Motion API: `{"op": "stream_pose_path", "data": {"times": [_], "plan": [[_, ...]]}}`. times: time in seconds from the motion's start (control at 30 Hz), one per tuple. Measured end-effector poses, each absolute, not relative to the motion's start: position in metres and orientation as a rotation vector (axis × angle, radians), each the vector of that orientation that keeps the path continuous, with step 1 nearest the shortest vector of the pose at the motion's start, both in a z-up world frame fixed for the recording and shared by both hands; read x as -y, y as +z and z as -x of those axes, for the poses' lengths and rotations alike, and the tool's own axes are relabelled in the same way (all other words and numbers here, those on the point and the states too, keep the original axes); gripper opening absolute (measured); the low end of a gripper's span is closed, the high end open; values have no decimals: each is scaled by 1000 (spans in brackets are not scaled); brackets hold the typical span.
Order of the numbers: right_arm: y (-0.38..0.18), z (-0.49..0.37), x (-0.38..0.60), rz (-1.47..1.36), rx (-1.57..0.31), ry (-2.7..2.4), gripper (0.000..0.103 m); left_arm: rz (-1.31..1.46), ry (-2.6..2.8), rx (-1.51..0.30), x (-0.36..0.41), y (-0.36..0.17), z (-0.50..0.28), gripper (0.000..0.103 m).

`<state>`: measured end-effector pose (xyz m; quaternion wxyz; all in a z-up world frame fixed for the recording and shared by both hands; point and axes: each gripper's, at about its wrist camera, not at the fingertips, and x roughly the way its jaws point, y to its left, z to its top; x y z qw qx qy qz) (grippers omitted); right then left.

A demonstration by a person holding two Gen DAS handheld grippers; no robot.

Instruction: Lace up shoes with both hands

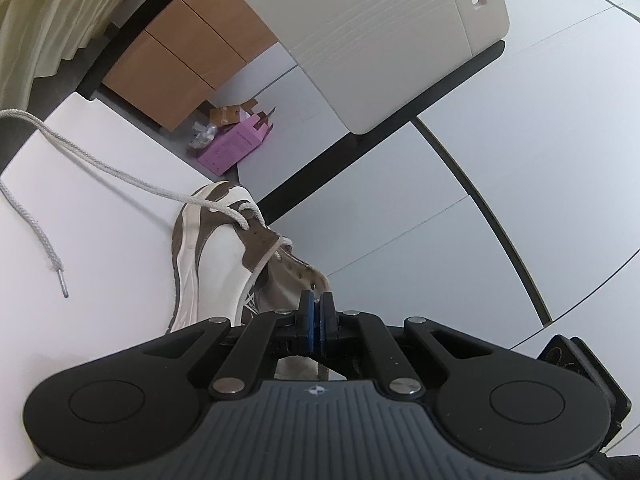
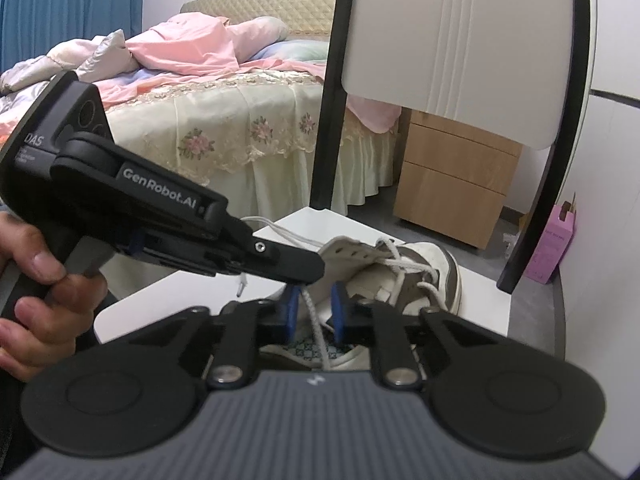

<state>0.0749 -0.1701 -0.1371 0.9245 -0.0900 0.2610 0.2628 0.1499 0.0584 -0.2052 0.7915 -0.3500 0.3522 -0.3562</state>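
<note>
A: The shoe (image 1: 212, 248) looks like smooth white leather with matt brown suede panels.
B: Its lace (image 1: 120, 174) is rough woven cord; the table (image 1: 100, 208) is smooth, matt white.

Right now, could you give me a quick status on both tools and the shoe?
Left tool shut at the shoe's tongue. Right tool open, lace running loose between its pads. Nothing in the way.

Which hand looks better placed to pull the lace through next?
Probably the left gripper: it is shut at the shoe's eyelet flap, seemingly on the lace. The right gripper stands open, lace loose between its jaws.
</note>
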Motion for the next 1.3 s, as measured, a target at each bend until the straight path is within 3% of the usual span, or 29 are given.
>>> {"op": "stream_pose_path", "data": {"times": [0.2, 0.5, 0.63, 0.83, 1.13, 1.3], "plan": [[-139, -77, 170, 156, -544, 559, 3, 770, -765, -764, -59, -207, -151, 3], [-135, -82, 176, 74, -549, 516, 3, 611, -643, -622, -58, -181, -140, 7], [-130, -93, 184, 59, -554, 470, 3, 463, -586, -626, -47, -176, -140, 27], [-123, -132, 202, 75, -579, 449, 3, 298, -520, -627, -36, -172, -140, 47], [-129, -180, 211, 72, -682, 499, 3, 132, -551, -636, -11, -177, -154, 46], [-135, -190, 205, 62, -762, 539, 3, 246, -531, -694, -14, -193, -171, 40]]}}
